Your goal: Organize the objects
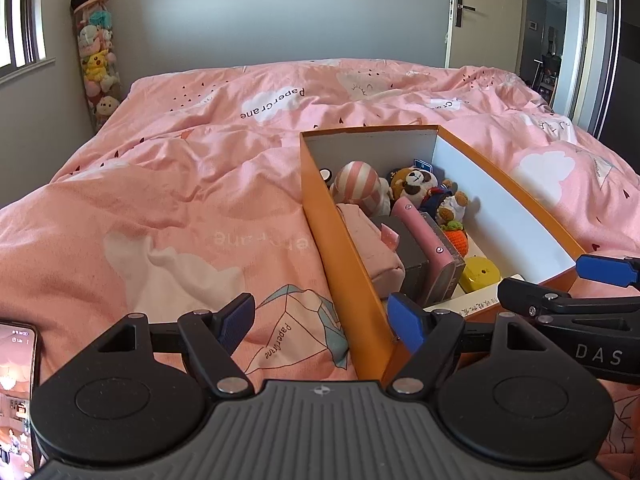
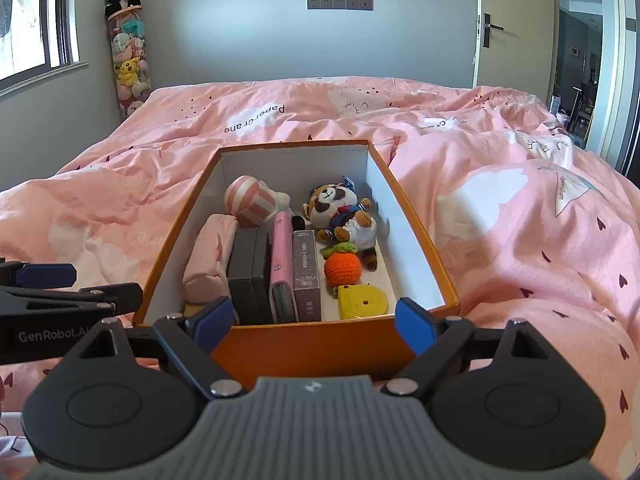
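An open orange box (image 2: 320, 344) with white inner walls sits on a pink bed. It holds a striped pink plush (image 2: 250, 200), a raccoon plush (image 2: 340, 208), a pink pouch (image 2: 208, 256), a dark grey case (image 2: 248, 272), a pink wallet (image 2: 282, 264), a dark booklet (image 2: 306, 272), an orange crocheted fruit (image 2: 340, 268) and a yellow gadget (image 2: 362, 300). My right gripper (image 2: 314, 324) stands open over the box's near wall, gripping nothing. My left gripper (image 1: 322, 320) is open beside the box's (image 1: 340, 248) left near corner, with one pad just inside it.
Rumpled pink bedding (image 1: 180, 200) spreads around the box. A phone (image 1: 16, 392) lies at the lower left. A tall tube of plush toys (image 1: 98, 60) stands in the far corner by the window. An open door (image 2: 516, 28) is at the back right.
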